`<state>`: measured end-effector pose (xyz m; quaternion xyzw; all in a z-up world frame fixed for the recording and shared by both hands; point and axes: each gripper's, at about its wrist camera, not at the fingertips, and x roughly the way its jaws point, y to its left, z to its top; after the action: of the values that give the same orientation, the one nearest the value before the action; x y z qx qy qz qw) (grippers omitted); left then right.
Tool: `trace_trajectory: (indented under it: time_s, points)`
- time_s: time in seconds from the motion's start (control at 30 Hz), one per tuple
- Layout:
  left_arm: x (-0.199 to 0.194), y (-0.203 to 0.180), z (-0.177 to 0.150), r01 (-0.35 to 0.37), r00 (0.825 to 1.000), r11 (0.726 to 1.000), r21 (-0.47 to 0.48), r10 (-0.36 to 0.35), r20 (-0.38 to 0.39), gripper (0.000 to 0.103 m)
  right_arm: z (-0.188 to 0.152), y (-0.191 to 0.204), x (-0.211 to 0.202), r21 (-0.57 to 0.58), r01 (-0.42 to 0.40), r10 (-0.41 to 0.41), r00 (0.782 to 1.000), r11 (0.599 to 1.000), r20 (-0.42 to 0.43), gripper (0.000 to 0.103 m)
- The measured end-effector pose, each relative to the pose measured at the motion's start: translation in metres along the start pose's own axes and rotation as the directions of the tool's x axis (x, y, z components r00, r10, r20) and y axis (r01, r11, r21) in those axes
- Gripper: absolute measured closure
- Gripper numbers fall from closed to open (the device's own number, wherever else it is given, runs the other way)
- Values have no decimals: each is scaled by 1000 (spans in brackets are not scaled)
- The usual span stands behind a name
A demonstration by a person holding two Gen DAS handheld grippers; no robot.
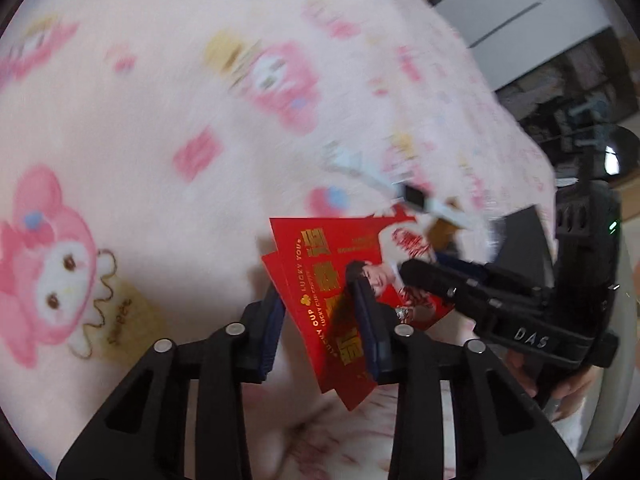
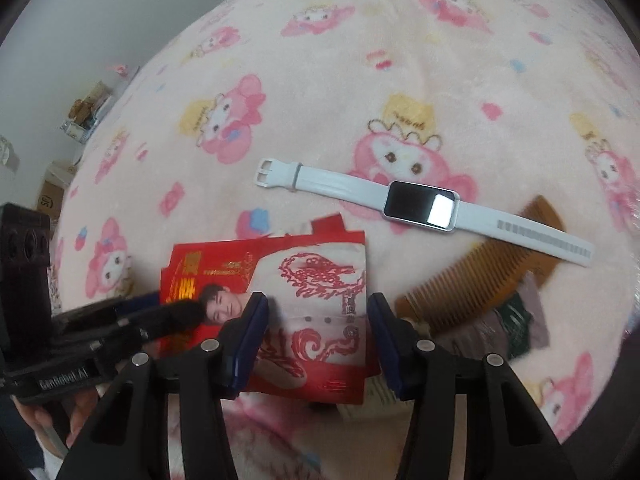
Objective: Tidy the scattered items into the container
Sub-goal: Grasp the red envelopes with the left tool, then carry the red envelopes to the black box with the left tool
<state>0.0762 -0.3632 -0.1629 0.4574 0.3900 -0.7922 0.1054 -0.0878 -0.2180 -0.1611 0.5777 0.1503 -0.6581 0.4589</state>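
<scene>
The red envelopes [image 1: 316,280] are sitting as a fanned stack on the pink cartoon blanket [image 1: 160,100], one corner passing between the fingers of the left gripper [image 1: 320,316]; whether its pads are actually pinching the paper I cannot tell, since the jaws are standing partly apart around it; the right gripper [image 2: 316,336] is hovering over the same stack with its jaws spread wide and nothing clamped; in the right wrist view a white smartwatch [image 2: 416,204] is lying flat just beyond the envelopes, its strap end crossing over a brown comb [image 2: 480,276], and some small packets [image 2: 516,328] are lying beside the comb; no container is showing in either view, so the tidying is looking barely begun, with every visible item still waiting on the blanket.
</scene>
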Motion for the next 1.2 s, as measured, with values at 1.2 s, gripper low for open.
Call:
trace_trajectory:
  time_s: [1.2]
  points:
    - [107,-290,-147,220,963,760,612,-70,-259,55,-255,-176,-178,456,208,-363,887,865,284,56]
